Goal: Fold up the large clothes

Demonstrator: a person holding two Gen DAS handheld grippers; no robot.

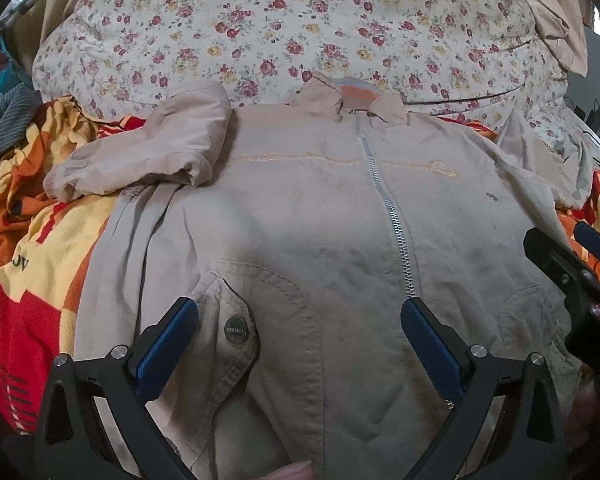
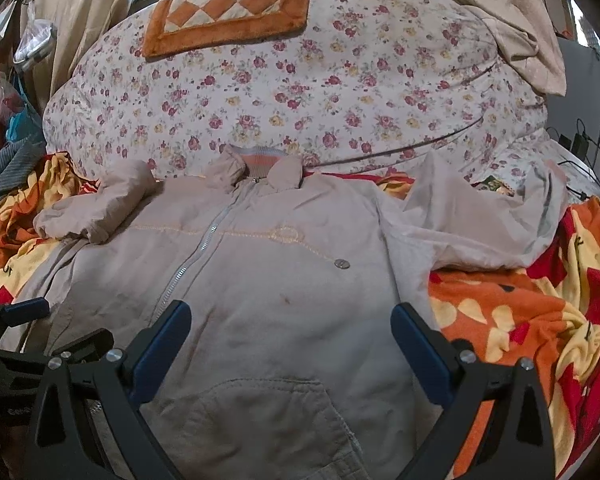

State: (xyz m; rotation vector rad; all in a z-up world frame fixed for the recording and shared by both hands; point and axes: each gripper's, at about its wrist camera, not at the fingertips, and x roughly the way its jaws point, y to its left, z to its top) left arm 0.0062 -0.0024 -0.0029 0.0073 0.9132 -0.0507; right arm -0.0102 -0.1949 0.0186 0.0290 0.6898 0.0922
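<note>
I count one beige zip-front cotton jacket (image 1: 300,216), with two sleeves, one zipper and two round metal snap buttons (image 1: 236,330) showing. Under it lies one orange, red and yellow patterned blanket (image 2: 520,320). Behind sits one floral-print quilt (image 2: 300,92), carrying one orange-and-cream checkered plush mat (image 2: 228,8). I hold two grippers.

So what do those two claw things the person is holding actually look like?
Both look alike: the left gripper and right gripper each have two flat blue ribbed pads on angular black frames with triangular cut-outs, joined by round silver bolts. No cables or sleeves show.
</note>
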